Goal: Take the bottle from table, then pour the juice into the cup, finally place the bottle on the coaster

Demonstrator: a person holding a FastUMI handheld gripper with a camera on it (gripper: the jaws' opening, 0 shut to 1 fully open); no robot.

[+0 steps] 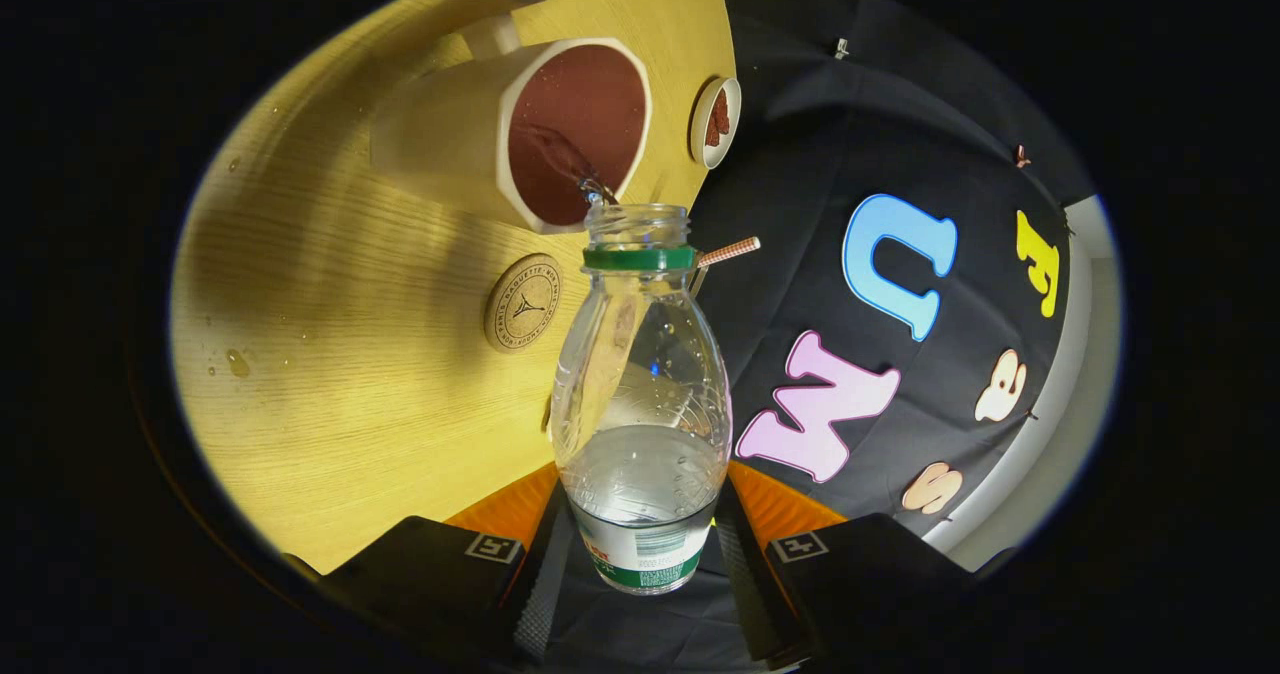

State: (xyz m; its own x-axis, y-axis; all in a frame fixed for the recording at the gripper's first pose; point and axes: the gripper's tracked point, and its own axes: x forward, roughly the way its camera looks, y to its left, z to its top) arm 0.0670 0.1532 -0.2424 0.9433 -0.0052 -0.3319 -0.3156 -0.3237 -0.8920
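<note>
My gripper is shut on a clear plastic bottle, gripping its lower body between both fingers. The bottle has a green neck ring and no cap, and it is tilted with its mouth over the rim of a cream cup with a dark red inside. A thin stream of clear liquid runs from the mouth into the cup. Some liquid still sits in the bottle's lower part. A round cork coaster lies on the wooden table, beside the bottle's neck and just short of the cup.
A small white dish with something brown in it sits near the table's edge beyond the cup. A striped straw sticks out behind the bottle's neck. A few drops lie on the table away from the coaster.
</note>
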